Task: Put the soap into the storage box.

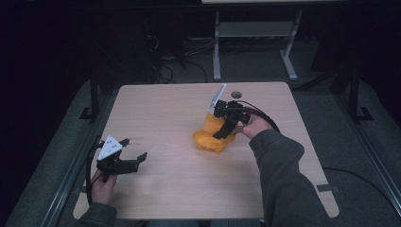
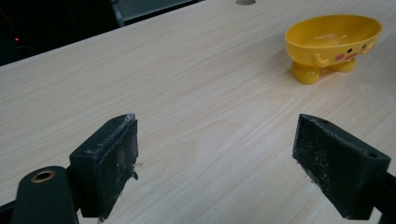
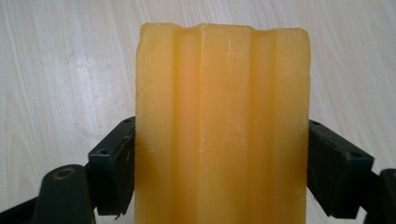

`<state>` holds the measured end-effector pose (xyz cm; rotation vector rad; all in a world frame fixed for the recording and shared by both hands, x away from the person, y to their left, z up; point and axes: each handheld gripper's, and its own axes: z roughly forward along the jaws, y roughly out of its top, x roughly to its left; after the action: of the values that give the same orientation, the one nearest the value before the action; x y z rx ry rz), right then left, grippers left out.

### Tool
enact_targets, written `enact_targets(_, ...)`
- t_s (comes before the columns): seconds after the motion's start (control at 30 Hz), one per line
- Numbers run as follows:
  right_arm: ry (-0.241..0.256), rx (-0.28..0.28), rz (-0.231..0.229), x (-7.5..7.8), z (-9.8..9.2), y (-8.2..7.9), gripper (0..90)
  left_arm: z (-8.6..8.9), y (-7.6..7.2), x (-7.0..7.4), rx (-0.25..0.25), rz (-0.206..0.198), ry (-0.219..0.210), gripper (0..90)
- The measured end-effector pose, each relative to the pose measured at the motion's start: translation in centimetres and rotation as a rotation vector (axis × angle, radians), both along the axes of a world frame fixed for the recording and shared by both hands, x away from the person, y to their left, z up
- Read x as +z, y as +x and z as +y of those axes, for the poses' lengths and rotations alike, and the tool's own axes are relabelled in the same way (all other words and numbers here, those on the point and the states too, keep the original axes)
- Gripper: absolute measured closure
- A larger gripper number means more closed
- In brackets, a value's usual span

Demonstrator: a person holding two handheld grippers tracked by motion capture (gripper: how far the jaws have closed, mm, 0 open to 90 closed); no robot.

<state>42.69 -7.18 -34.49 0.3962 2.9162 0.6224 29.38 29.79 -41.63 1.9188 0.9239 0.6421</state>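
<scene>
The right tool (image 1: 226,124) grips a ribbed orange-yellow soap bar (image 3: 222,126) between its jaws, held over the yellow duck-faced dish (image 2: 332,44) near the middle of the wooden tabletop (image 1: 165,113). The left tool (image 1: 127,158), jaws spread and empty, hovers at the tabletop's near left edge, well apart from the dish.

Looks like a lab or test room to me, pretty dim. One pale wood bench (image 1: 156,109) sits on grey carpet, with loose cables (image 1: 163,71) snaking across the floor at the upper left of the frame and the white metal legs of another desk (image 1: 253,42) at the top centre.
</scene>
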Motion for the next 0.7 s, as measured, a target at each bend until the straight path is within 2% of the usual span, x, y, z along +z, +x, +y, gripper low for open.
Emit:
enact_targets(0.1,-0.022,0.007,0.010,-0.5,0.4,0.1,20.6,-0.1,0.0,0.0,-0.001,0.001,0.002,13.4)
enact_targets(0.33,-0.031,0.008,0.026,-1.4,0.9,0.5,20.6,0.0,0.0,0.0,-0.002,0.002,0.004,13.4)
enact_targets(0.7,-0.024,0.027,0.038,-2.4,1.6,0.6,20.6,0.0,0.0,0.0,0.001,0.000,0.001,13.5)
